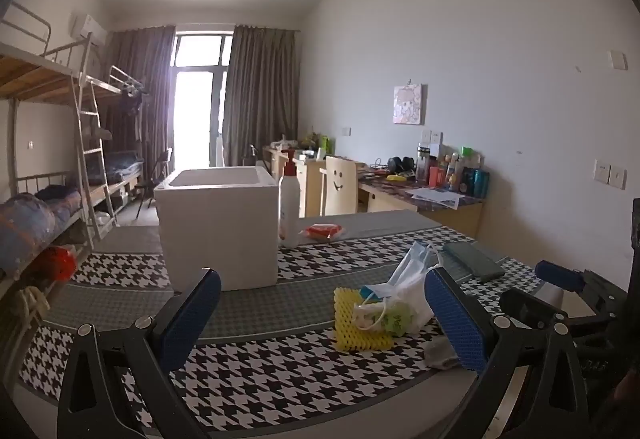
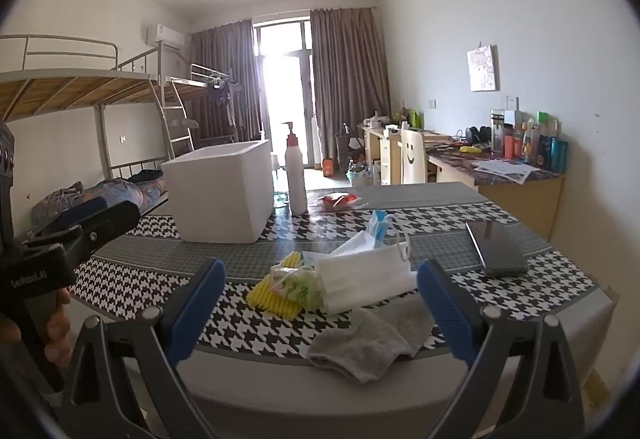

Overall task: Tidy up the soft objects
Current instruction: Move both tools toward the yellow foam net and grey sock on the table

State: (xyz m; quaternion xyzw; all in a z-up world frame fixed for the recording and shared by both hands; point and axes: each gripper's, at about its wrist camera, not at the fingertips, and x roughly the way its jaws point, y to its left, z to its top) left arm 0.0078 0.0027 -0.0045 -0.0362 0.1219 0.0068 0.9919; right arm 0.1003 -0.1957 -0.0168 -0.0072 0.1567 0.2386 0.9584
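We start with the bench (image 2: 460, 199), covered in a houndstooth and grey mat, which carries everything the task concerns. On its far left stands the white foam box (image 2: 222, 191), open at the top and the largest thing on it; we judge it the likely home for the soft items. Just right of the box a white pump bottle (image 2: 297, 183) stands upright, and right of that lies a small red packet (image 2: 338, 201). Near the right edge a dark phone (image 2: 498, 247) lies flat, well apart from the pile.

The soft objects sit heaped at the near middle of the bench. A white face mask (image 2: 368, 275) lies on top with a blue mask (image 2: 378, 223) behind it, a green-printed plastic bag (image 2: 300, 287) rests against them, a yellow foam net (image 2: 272, 297) lies beneath on the left, and a grey sock (image 2: 372, 339) droops over the near edge.

Both grippers hover short of the pile. The right gripper (image 2: 322, 313) has its jaws spread wide with nothing between the pads, aimed over the sock and masks. The left gripper (image 1: 322, 313) is likewise fully apart and empty, pointing at the pile's left side and the box beyond.

We judge that no sorting has begun: nothing soft is in the box as far as we can tell. The next move calls for lowering one gripper onto a single item, probably the sock or the top mask, closing on a fold of it, then carrying it over the box rim.
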